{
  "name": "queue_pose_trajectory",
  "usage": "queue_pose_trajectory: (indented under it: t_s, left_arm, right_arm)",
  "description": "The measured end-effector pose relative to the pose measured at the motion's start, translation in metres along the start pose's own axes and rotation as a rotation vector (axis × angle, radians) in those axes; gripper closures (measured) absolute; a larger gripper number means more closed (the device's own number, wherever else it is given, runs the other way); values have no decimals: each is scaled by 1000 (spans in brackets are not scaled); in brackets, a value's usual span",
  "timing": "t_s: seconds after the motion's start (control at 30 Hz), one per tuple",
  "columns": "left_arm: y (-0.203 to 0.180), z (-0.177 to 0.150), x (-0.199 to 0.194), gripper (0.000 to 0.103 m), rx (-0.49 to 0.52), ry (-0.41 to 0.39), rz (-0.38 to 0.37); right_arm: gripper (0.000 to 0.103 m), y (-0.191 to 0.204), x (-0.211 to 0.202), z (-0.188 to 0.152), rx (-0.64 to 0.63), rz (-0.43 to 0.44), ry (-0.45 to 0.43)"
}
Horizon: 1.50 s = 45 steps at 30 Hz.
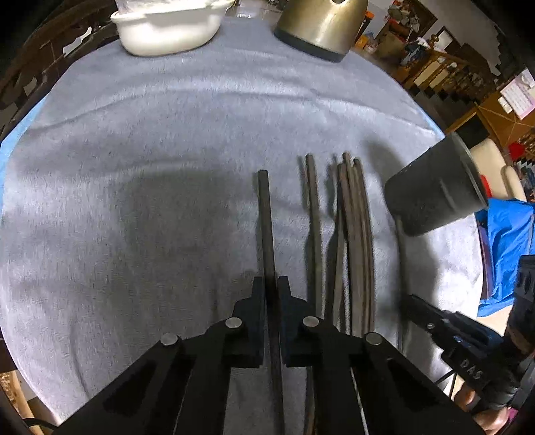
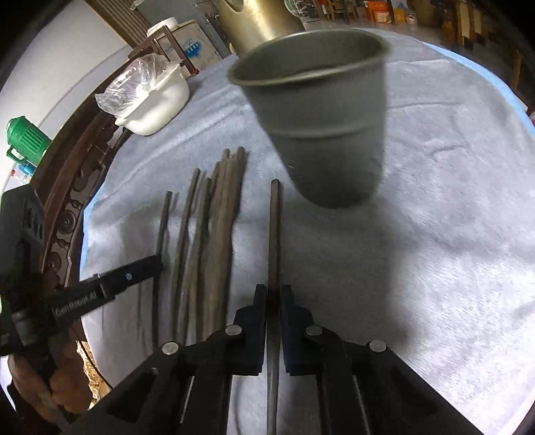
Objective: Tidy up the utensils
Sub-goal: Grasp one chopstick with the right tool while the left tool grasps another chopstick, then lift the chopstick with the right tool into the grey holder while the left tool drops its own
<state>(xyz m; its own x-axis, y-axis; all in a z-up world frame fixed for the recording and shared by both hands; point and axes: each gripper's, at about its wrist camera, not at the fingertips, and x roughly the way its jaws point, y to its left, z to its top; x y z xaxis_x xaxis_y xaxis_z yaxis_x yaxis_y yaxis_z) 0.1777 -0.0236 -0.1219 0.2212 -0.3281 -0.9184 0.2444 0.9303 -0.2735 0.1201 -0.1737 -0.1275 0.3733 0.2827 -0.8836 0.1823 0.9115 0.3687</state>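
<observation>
Several dark wooden chopsticks (image 1: 354, 234) lie side by side on a grey cloth (image 1: 150, 150), with one more (image 1: 312, 217) just left of the bundle. My left gripper (image 1: 271, 284) is shut on a single chopstick (image 1: 267, 217) left of them, which points away from me. My right gripper (image 2: 273, 291) is shut on another chopstick (image 2: 275, 234), right of the bundle (image 2: 207, 234). A grey cup (image 2: 317, 117) stands mouth up just beyond that stick's far end. The cup (image 1: 434, 187) also shows at the right of the left wrist view. Each view shows the other gripper at its side: the right gripper (image 1: 413, 302) and the left gripper (image 2: 157, 264).
A white dish (image 1: 167, 30) covered with plastic film and a brass-coloured vessel (image 1: 321, 26) stand at the far edge of the cloth. A carved wooden rail (image 2: 73, 187) runs along the table's left side, with a green-lidded jug (image 2: 28, 140) beyond it. Blue fabric (image 1: 508, 241) hangs off to the right.
</observation>
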Motion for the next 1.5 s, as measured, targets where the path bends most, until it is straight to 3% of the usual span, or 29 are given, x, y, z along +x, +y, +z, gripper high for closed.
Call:
queue_pose_trajectory:
  t_s: [0.2,0.37,0.6,0.8,1.03,1.27,1.4,1.5]
  left_arm:
    - [6,5,-2,91,-29,23,15]
    - [7,19,0,91,-40,21,27]
    - [4,22,-5,96,-55,-40,30]
    - [-22,17,-65,96,-5,-205,8]
    - [-72,18,-138,96,57,-429,-56]
    - [-114,45,-193,96,52,-725,-125]
    - [-132,63,-196,96,25,-870,-151]
    - [-143,80,-182,96,16,-922,-136]
  right_arm:
    - [92,2,2,6,-23,-60,45]
    - [91,14,9,18,-80,-114,20]
    - [96,8,-2,21,-100,-30,-49]
    - [97,19,-57,20,-228,128,-228]
    - [97,21,-126,24,-253,256,-475]
    - [97,3,-194,54,-190,289,-751]
    - [97,0,-211,76,-152,287,-900]
    - [97,-3,-211,89,-115,260,-992]
